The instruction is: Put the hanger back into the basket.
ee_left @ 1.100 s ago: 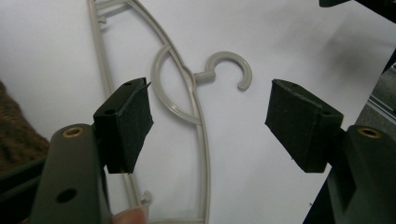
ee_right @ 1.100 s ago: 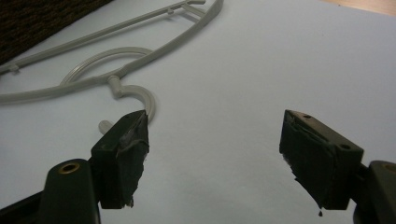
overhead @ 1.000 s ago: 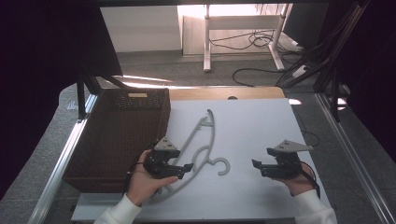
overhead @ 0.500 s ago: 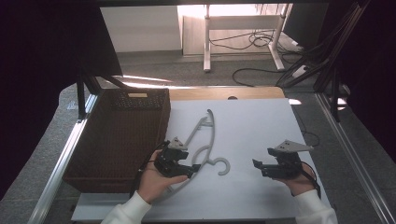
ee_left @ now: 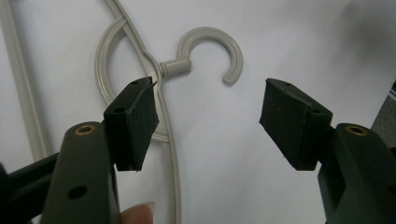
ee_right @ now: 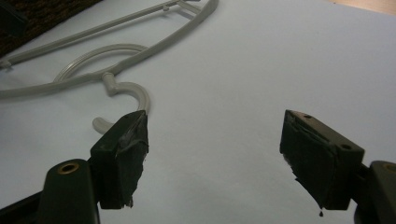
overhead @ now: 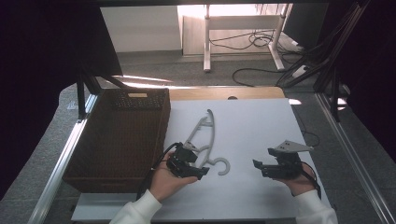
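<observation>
I am holding my left gripper [overhead: 195,169] over the grey hanger [overhead: 204,140], jaws spread wide beside its hook [ee_left: 212,49]. The hanger is lying flat on the white table [overhead: 261,121], just right of the brown wicker basket [overhead: 119,135]. My right gripper [overhead: 259,166] is hovering well to the right, jaws also spread.
</observation>
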The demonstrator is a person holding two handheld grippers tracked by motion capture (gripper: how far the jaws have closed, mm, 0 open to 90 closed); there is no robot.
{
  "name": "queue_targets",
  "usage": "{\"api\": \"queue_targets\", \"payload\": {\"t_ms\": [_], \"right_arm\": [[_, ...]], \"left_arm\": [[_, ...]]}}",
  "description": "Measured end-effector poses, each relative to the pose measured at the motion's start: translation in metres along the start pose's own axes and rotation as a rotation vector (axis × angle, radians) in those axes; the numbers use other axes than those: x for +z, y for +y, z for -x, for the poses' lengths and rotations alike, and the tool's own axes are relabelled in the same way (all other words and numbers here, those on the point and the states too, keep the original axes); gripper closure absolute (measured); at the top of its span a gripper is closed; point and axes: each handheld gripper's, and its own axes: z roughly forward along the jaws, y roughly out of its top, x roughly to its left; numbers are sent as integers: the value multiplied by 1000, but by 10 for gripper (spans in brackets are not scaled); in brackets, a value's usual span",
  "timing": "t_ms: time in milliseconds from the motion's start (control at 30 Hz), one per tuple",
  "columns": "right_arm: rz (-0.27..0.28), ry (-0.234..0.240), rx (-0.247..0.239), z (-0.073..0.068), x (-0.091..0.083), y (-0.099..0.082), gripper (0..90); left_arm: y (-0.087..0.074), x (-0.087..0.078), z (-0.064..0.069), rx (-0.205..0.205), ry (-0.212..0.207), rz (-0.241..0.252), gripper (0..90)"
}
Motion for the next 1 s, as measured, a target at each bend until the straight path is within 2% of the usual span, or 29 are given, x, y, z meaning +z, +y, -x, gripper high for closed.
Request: {"api": "queue_targets", "payload": {"t_ms": [133, 567, 767, 1000], "right_arm": [[2, -2, -1, 0, 0, 0, 244], [-1, -6, -2, 1, -1, -1, 241], [0, -9, 2, 3, -2, -1, 241], [1, -11, 4, 5, -2, -2, 241]], "left_arm": [[1, 4, -3, -16, 3, -8, 366], [2, 9, -7, -23, 7, -7, 369], [6, 19, -10, -34, 8, -5, 395], [9, 33, -11, -17, 28, -33, 412]]}}
